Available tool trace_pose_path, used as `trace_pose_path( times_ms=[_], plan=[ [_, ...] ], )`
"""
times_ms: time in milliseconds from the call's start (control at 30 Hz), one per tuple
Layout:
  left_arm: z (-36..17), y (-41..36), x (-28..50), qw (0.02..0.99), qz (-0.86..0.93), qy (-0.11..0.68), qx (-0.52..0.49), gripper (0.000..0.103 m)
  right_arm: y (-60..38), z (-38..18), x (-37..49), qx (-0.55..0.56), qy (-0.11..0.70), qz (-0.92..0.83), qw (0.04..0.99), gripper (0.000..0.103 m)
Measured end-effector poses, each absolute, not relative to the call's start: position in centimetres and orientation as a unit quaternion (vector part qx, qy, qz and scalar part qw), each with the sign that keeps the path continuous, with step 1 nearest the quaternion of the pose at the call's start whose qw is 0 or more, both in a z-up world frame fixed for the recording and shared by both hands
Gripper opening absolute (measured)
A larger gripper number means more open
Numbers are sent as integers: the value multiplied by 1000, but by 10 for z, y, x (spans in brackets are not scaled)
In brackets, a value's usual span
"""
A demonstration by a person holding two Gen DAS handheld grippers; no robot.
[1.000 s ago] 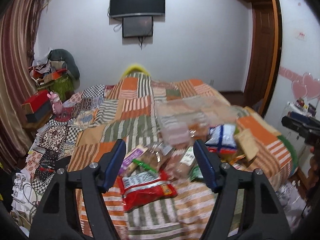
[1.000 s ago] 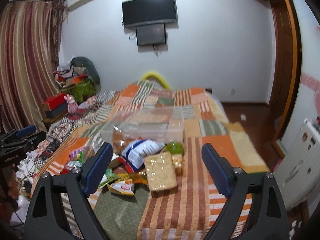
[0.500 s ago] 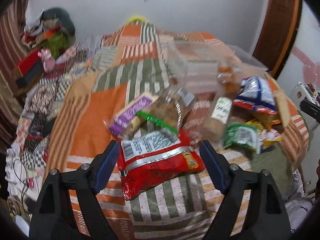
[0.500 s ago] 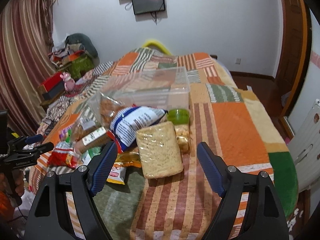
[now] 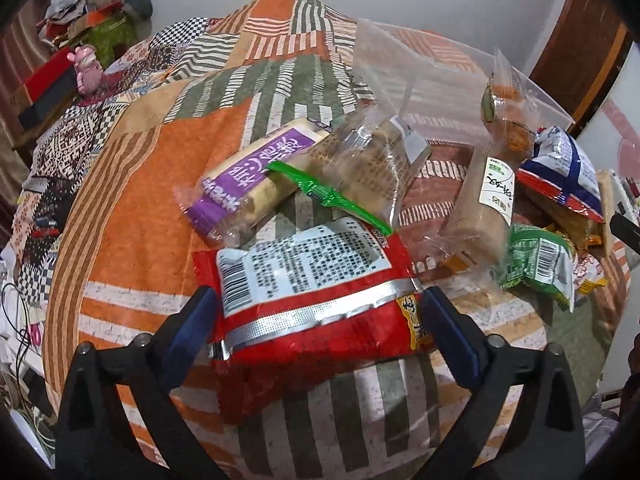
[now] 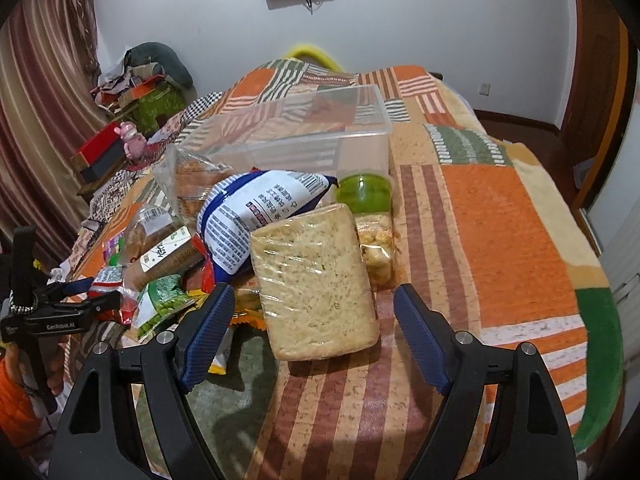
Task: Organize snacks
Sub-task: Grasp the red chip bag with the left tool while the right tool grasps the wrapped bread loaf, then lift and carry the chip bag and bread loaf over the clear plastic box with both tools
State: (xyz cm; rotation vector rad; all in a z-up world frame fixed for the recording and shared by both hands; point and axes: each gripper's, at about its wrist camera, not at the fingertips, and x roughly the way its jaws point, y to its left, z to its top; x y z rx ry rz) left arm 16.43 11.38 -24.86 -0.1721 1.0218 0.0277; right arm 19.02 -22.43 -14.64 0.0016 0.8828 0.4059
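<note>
Both grippers line up on snacks — nothing grasped yet.
Left gripper (image 5: 316, 312) is opening astride the red packet (image 5: 312, 300); right gripper (image 6: 312, 320), jaws apart, should centre on the pale wrapped block (image 6: 316, 284).

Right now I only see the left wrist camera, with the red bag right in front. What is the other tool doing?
Observer: The right tool hangs open over a pale block of crackers in clear wrap, not touching it.
Operator: Is the see-through box empty? I only see a corner.
Observer: From the right view, the clear box looks empty; the snacks lie in front of it on the bed.
Operator: Anything hiding behind the blue and white bag?
Observer: Yes, a jar with a green lid lies between that bag and the box.
Operator: And my tool?
Observer: The left tool is opening, its fingers either side of the red bag.
</note>
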Motion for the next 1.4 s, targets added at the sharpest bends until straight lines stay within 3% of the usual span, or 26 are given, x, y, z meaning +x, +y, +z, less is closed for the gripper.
trace_pose_path(
  times_ms=[233,367,533,633,1000,1400],
  plan=[
    [-256,109,173,873,18,480,-76,103,-217,-155,196,-9,436,192,879,78],
    [-259,110,174,878,25,472,-77,101,-217,-159,199,-7,441,193,876,65],
    [-251,110,168,879,20,471,-68,81,-217,-156,197,-10,440,188,878,59],
    [-248,111,163,880,15,471,-68,76,-218,-152,195,-14,434,187,881,56],
    [-219,121,139,888,28,451,-84,76,-225,-139,187,-2,420,188,888,54],
    [-146,107,129,925,9,373,-71,76,-234,-108,184,5,373,192,908,53]
  ],
)
